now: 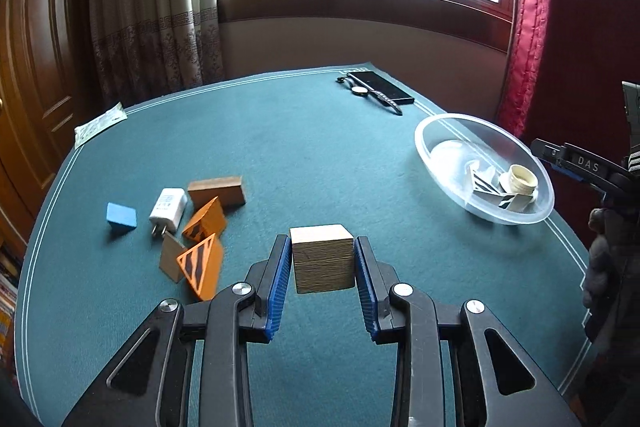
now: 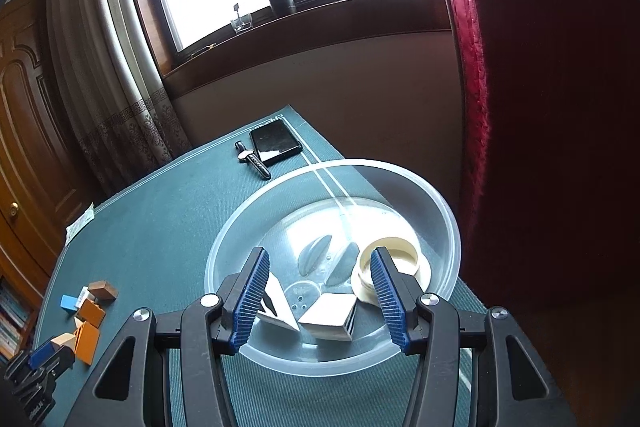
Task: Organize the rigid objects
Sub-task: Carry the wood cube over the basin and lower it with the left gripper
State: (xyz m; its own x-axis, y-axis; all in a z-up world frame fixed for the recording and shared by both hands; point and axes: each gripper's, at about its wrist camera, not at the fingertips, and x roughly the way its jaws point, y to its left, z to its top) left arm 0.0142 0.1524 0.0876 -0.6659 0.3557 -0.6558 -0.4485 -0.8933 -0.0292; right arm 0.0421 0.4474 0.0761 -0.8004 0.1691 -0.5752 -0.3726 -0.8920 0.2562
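- our left gripper (image 1: 322,263) clamps a wooden cube (image 1: 322,258) near the table's (image 1: 280,131) front edge.
- our right gripper (image 2: 320,291) gapes empty over the bowl (image 2: 448,219), three pieces inside.
- six loose pieces (image 1: 192,223) wait left.

A pale wooden cube (image 1: 323,259) sits upright between blue ribbed pads. At its nine o'clock cluster two orange striped wedges (image 1: 202,245), a brown block (image 1: 217,191), a white charger (image 1: 168,209) and a blue block (image 1: 121,215). At two o'clock the clear bowl (image 1: 440,131) holds a cream ring (image 1: 519,180) and white striped pieces (image 1: 486,183).
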